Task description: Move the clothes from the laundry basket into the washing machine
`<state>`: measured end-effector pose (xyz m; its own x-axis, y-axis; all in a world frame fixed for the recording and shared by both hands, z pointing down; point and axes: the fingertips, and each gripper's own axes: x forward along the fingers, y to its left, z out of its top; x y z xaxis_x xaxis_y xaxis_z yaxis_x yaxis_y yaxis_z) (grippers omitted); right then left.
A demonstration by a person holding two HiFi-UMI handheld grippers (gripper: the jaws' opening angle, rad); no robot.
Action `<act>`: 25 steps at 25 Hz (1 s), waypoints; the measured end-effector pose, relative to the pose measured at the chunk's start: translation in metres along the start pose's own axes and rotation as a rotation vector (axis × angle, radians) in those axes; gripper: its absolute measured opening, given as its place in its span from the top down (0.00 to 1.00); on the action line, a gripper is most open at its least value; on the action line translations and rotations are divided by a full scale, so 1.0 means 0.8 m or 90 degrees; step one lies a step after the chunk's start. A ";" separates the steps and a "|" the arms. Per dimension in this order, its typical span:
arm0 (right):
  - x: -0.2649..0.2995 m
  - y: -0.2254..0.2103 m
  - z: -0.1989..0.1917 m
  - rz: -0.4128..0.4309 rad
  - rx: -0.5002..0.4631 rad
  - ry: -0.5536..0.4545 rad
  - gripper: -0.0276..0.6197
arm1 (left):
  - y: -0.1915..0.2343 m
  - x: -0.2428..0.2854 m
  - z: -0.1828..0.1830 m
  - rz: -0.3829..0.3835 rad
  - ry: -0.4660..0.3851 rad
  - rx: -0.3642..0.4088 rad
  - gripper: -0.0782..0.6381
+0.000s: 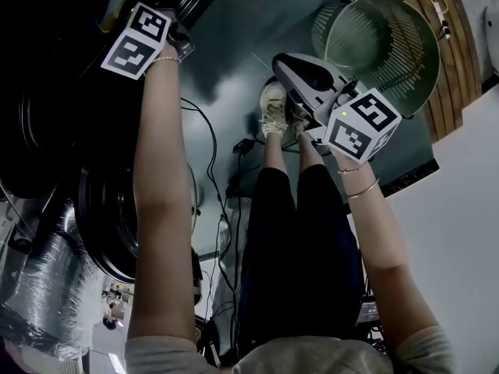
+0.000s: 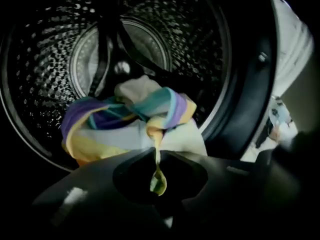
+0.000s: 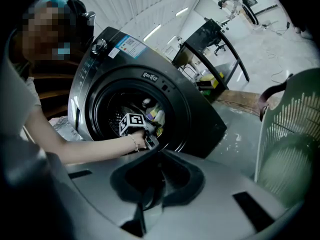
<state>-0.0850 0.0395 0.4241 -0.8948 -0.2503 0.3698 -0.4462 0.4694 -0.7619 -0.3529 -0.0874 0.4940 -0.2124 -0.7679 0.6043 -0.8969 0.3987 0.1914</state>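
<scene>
Though dark from overhead, plain along left tool [image 2: 158, 153]: clamped on striped cloth [image 2: 127, 126], drum rim [image 2: 226, 89] wide around; right tool [image 3: 160, 153] closed empty, basket [image 3: 292, 129] rightward.

Striped cloth [image 2: 135, 119] is bands of purple, teal, yellow and white, with a yellow-green tail end. The drum [image 2: 45, 59] is silvery with a dimpled hole pattern all over. The washing machine [image 3: 195, 109] looks black, maybe very dark grey, the light's dim. Laundry basket [image 1: 382, 41] is pale green with slatted walls. Left marker cube [image 1: 136, 41] and right marker cube [image 1: 362, 123] are white with black square patterns. Floor [image 1: 234, 45] is grey-teal. Trousers [image 1: 296, 240] are black, shoes [image 1: 273, 104] cream.
</scene>
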 end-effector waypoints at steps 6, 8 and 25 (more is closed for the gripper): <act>0.006 0.000 0.003 -0.001 0.008 -0.004 0.91 | 0.025 0.018 0.063 0.074 -0.099 0.003 0.85; 0.008 0.002 0.002 0.003 0.004 0.000 0.91 | 0.026 0.024 0.072 0.074 -0.110 0.008 0.85; -0.040 0.051 0.033 -0.015 -0.024 -0.036 0.91 | 0.006 -0.061 0.037 0.038 -0.076 -0.034 0.52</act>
<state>-0.0738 0.0439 0.3673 -0.8822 -0.3090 0.3552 -0.4681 0.4948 -0.7322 -0.3581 -0.0626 0.4423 -0.3120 -0.7946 0.5208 -0.8598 0.4694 0.2012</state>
